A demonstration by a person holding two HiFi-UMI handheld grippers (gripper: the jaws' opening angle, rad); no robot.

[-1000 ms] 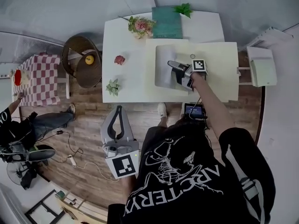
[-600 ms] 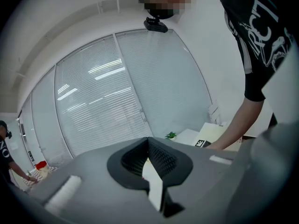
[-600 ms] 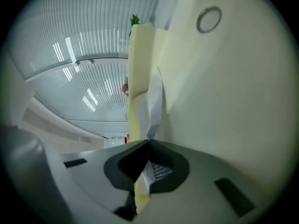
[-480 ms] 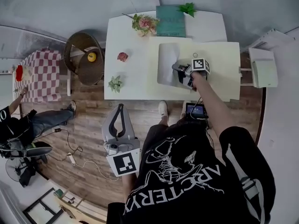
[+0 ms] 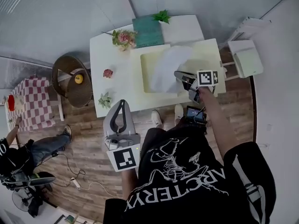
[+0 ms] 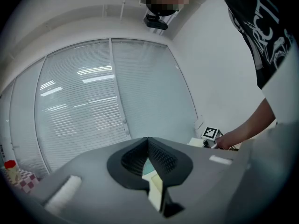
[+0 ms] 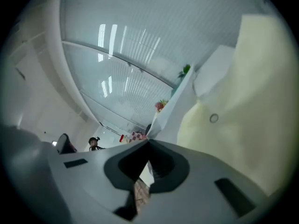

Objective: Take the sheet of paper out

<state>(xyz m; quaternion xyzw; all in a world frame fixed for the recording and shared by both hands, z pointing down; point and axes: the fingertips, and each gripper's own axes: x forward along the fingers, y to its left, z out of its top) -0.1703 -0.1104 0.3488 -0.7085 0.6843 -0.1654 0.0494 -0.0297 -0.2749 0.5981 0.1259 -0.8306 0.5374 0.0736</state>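
White table (image 5: 117, 85), flowers (image 5: 123, 36); right hand-held gripper (image 5: 177, 74) pinches sheet of paper (image 5: 167, 69), left hand-held gripper (image 5: 121, 102) pressed together.

A white table (image 5: 100, 55) stands on a wood-plank floor (image 5: 84, 134) beside a wicker chair (image 5: 63, 73), facing slatted blinds (image 6: 84, 106).

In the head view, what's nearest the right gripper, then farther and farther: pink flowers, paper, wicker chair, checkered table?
1. sheet of paper, pinched in the right gripper.
2. pink flowers, up and left.
3. wicker chair, farther left.
4. checkered table, far left.
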